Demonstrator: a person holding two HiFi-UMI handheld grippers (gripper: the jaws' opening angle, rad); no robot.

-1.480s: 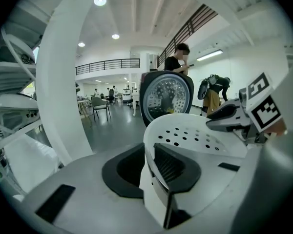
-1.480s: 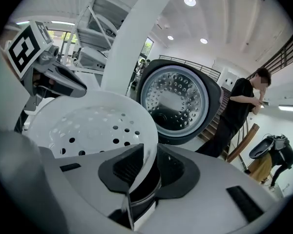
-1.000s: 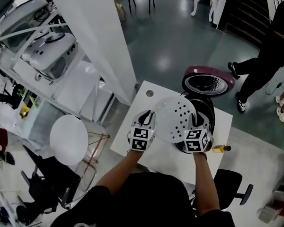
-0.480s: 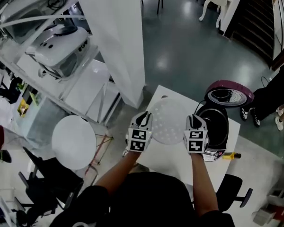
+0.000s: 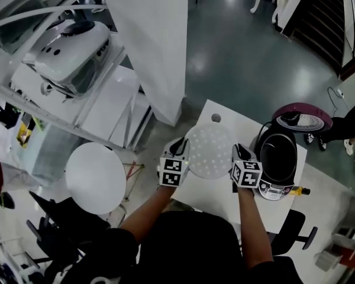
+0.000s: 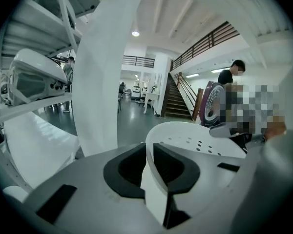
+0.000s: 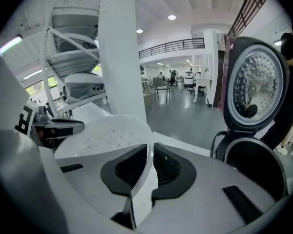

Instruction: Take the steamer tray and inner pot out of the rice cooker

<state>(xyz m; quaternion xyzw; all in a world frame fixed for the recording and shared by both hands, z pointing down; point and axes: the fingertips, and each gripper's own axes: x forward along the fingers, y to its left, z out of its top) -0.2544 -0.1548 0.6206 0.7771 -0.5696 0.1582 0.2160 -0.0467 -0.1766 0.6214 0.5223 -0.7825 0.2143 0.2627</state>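
Note:
The white perforated steamer tray hangs level over the white table, left of the rice cooker. My left gripper is shut on the tray's left rim. My right gripper is shut on the tray's right rim, its jaws having just been closing on it. The cooker's purple lid stands open, and its dark inner pot shows inside under a carrying handle. In the right gripper view the lid's metal inner face is turned towards me.
A wide white pillar rises just beyond the table's far left corner. Metal shelving with white appliances fills the left. A round white stool stands left of me. A yellow-handled tool lies beside the cooker. A person stands at the right edge.
Both grippers have carried the tray leftwards, away from above the cooker, and lower over the table. The tray has gone from tilted to level.

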